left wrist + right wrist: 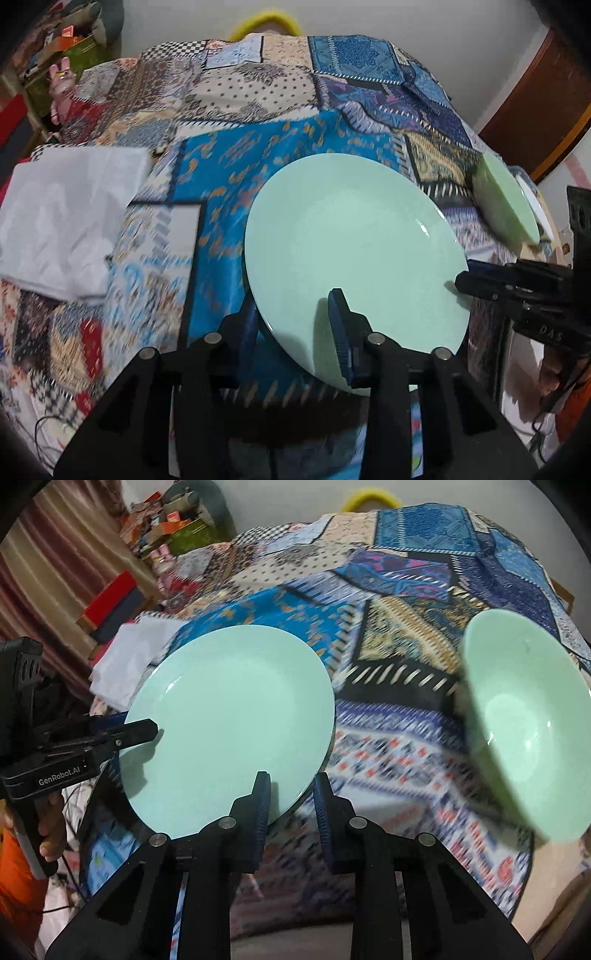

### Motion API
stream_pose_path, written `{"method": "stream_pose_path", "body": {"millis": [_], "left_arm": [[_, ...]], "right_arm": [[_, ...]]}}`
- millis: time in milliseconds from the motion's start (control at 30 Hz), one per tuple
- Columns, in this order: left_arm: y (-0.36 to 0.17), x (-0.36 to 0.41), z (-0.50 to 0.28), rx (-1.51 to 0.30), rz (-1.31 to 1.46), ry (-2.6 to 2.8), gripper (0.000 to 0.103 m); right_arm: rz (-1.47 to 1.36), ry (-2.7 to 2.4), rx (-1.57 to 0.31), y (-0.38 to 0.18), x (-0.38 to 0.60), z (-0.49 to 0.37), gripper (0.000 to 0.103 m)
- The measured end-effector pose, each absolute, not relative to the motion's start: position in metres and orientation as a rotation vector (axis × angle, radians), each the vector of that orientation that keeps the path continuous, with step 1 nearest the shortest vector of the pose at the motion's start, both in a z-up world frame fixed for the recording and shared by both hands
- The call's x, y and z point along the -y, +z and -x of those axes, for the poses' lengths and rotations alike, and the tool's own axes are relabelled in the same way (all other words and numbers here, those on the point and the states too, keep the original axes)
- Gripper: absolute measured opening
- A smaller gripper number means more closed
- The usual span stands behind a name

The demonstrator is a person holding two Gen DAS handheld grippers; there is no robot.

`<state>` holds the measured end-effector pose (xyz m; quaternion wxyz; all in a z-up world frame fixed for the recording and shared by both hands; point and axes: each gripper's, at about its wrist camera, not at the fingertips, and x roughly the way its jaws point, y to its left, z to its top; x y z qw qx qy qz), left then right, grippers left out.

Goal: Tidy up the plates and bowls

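Bowl (524,723) interior only in right view; both claws clenched on mint plate (351,266) rim.

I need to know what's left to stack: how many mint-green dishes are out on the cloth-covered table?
2. A plate sits in the middle, its rim between both grippers' fingers; a bowl sits to its right on the patchwork cloth. Something white shows behind the bowl in the left wrist view, possibly another dish.

- Your green bowl (524,723) is motion-blurred in right wrist view; its far rim is cut by the frame edge.
- Left gripper's (295,325) outer finger sits hidden behind plate (351,258) rim.
- Shelf clutter (162,520) too small to ID.
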<state>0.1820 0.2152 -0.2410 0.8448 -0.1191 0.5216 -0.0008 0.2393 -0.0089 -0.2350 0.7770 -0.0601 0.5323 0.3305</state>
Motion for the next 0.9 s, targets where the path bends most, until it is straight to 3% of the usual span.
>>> {"method": "stream_pose_path", "body": {"millis": [133, 900], "left_arm": [[-0.243, -0.215, -0.169, -1.126, 0.256, -0.008, 0.031], [-0.242, -0.210, -0.174, -1.114, 0.216, 0.009, 0.032]], "right_arm": [[0.137, 0.719, -1.153, -0.233, 0.008, -0.232, 0.021], [0.176, 0.690, -1.158, -0.241, -0.005, -0.247, 0.021]]}}
